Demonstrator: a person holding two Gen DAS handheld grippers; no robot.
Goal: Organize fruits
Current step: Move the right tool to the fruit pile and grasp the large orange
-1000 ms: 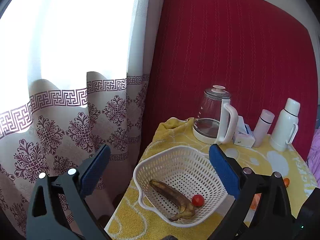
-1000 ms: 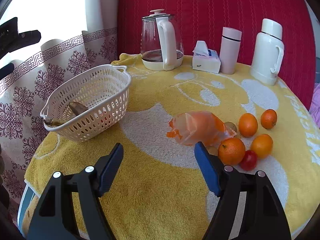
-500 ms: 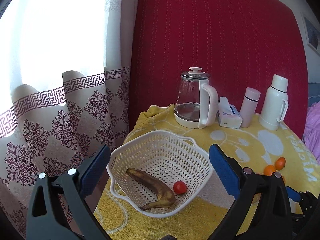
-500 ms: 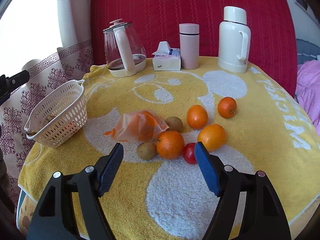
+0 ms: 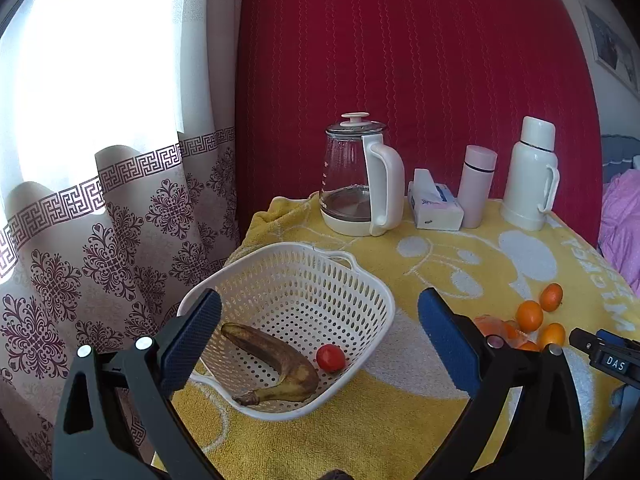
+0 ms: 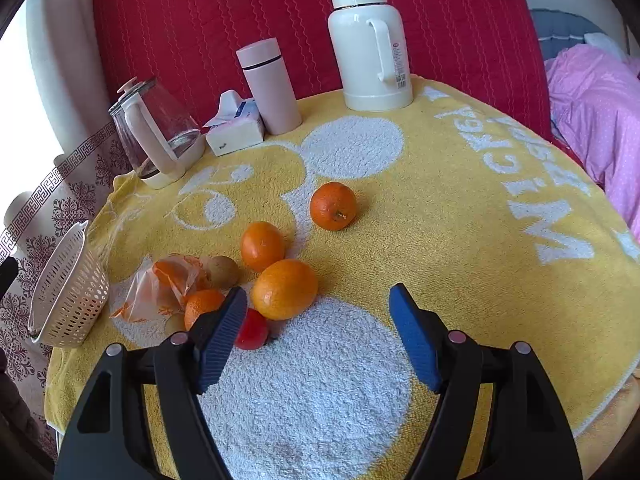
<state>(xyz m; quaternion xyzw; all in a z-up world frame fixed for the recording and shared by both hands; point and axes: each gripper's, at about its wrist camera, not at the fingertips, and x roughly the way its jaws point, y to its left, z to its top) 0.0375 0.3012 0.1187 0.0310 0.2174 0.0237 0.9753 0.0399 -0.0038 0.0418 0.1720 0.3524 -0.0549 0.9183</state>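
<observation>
A: What does the left wrist view show?

B: The left gripper (image 5: 319, 330) hangs wide open with nothing in it. Just ahead, between its fingers, sits the white basket (image 5: 362, 282) on the yellow towel (image 5: 432, 264). Inside lie a browned banana (image 5: 276, 362) and, just right of it, a small tomato (image 5: 331, 357). Past the right finger, a few oranges (image 5: 529, 315) lie well apart from the basket. Farther ahead stand a kettle (image 5: 360, 176) and a white flask (image 5: 530, 174).

A: And the right wrist view?

B: The right gripper (image 6: 314, 330) is also spread wide and empty. An orange (image 6: 285, 289) lies just ahead, close to the left finger, with a red tomato (image 6: 252, 334) partly hidden behind that finger. Two more oranges (image 6: 333, 205) sit farther ahead. A plastic bag (image 6: 168, 286) with orange pieces and a kiwi (image 6: 222, 271) lie ahead to the left. The basket (image 6: 70, 300) is far left.
</observation>
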